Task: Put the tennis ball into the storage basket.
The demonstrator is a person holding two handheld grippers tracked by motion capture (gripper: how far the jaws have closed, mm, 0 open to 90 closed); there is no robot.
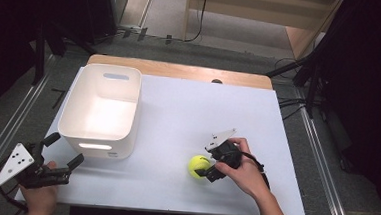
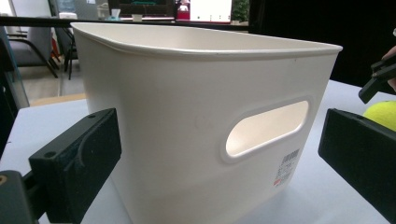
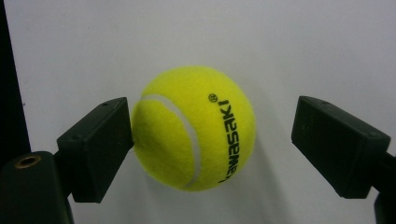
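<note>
A yellow tennis ball point(image 1: 198, 166) point(image 3: 194, 127) lies on the white table point(image 1: 188, 117), right of centre near the front. My right gripper point(image 1: 206, 167) point(image 3: 212, 140) is open around it: one jaw touches the ball's side, the other stands apart from it. A white plastic bin point(image 1: 101, 109) point(image 2: 201, 121) with handle slots stands at the left. My left gripper point(image 1: 65, 152) point(image 2: 219, 158) is open at the front left corner, jaws pointing at the bin's near wall, nothing between them. The ball point(image 2: 383, 114) and the right gripper's tip show at the far right of the left gripper view.
The white board rests on a wooden tabletop point(image 1: 181, 69) whose back edge shows beyond it. Dark stands and cables point(image 1: 299, 101) flank the table on the floor. Open white surface stretches between the bin and the right edge.
</note>
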